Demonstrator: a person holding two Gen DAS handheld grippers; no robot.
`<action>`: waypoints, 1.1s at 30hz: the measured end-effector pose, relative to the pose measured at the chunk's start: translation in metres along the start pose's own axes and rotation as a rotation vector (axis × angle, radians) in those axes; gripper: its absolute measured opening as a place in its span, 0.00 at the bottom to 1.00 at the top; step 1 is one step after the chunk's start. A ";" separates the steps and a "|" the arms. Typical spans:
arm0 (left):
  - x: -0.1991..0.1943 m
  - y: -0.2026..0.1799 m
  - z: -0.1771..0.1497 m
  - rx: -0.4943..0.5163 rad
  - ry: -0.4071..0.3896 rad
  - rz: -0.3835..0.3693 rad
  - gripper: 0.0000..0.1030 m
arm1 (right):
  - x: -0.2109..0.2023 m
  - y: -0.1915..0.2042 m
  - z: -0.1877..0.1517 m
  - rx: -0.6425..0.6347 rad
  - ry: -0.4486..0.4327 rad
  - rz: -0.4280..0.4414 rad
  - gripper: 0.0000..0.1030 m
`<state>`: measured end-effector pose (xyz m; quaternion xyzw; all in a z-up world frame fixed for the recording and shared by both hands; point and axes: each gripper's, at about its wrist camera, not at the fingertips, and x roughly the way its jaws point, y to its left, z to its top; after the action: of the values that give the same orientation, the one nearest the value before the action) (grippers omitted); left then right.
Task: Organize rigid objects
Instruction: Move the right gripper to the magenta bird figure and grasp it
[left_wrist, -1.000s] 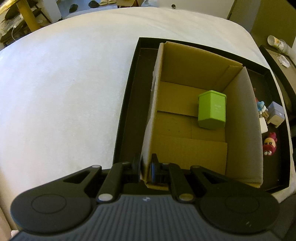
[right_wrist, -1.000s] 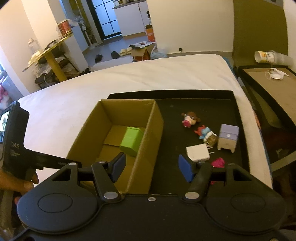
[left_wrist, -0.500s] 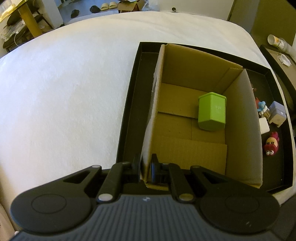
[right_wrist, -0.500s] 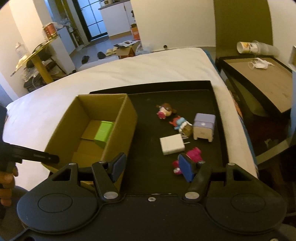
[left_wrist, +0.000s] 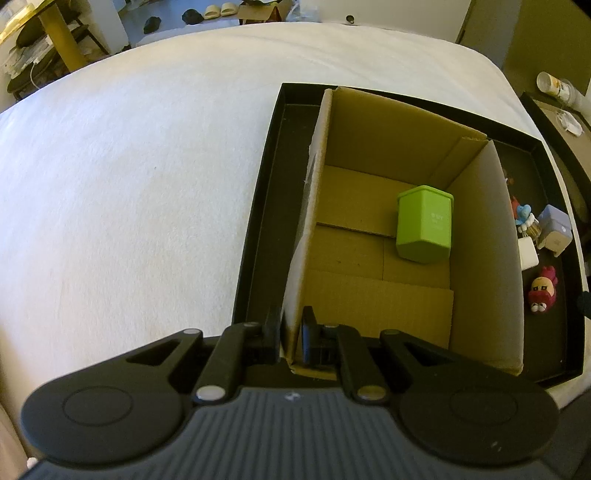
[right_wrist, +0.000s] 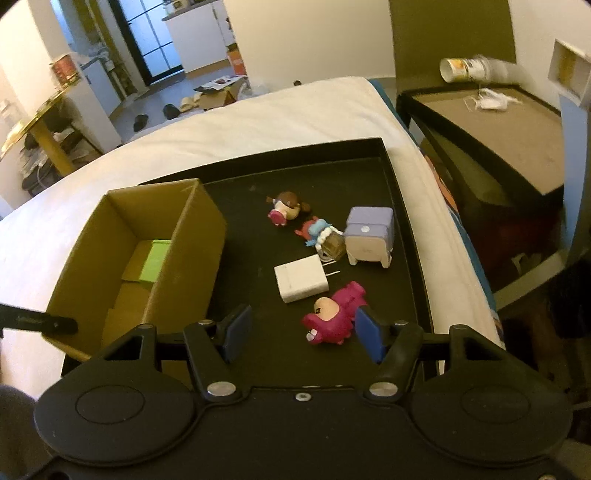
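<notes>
One green block (left_wrist: 424, 229) is sitting inside my corrugated cardboard box (left_wrist: 487, 258).
My left jaws (left_wrist: 291, 338) are pinching its wall; my right jaws (right_wrist: 301, 334) are gaping by a glossy pink figurine (right_wrist: 332, 314).

Toys and small gadgets on my black tray, one already boxed.

My open cardboard box (left_wrist: 484, 258) stands on the left part of the black tray (right_wrist: 408, 236), and a lime-green rounded block (left_wrist: 424, 229) stands upright on its floor near the right wall. On the bare tray to the right I see a magenta figure (right_wrist: 334, 314) lying on its side nearest me, a white plug adapter (right_wrist: 301, 278) flat just beyond it with prongs pointing right, a lavender cube-shaped gadget (right_wrist: 369, 234) upright on short feet, a small blue-and-red figure (right_wrist: 317, 230) touching its left side, and a brown-haired doll (right_wrist: 284, 208) lying farthest away.
</notes>
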<state>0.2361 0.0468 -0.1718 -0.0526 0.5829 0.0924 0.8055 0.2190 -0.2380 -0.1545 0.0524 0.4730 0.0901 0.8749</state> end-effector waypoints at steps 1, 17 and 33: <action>0.000 0.000 0.000 0.000 0.001 0.001 0.09 | 0.003 -0.001 0.000 0.004 0.003 -0.006 0.57; 0.002 0.002 0.001 -0.016 0.009 -0.013 0.10 | 0.048 0.000 0.006 0.030 0.067 -0.081 0.52; 0.003 0.000 0.001 -0.012 0.009 -0.010 0.10 | 0.055 -0.008 -0.007 0.048 0.157 -0.092 0.38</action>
<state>0.2378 0.0476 -0.1742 -0.0606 0.5859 0.0916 0.8029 0.2433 -0.2343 -0.2049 0.0444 0.5442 0.0422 0.8367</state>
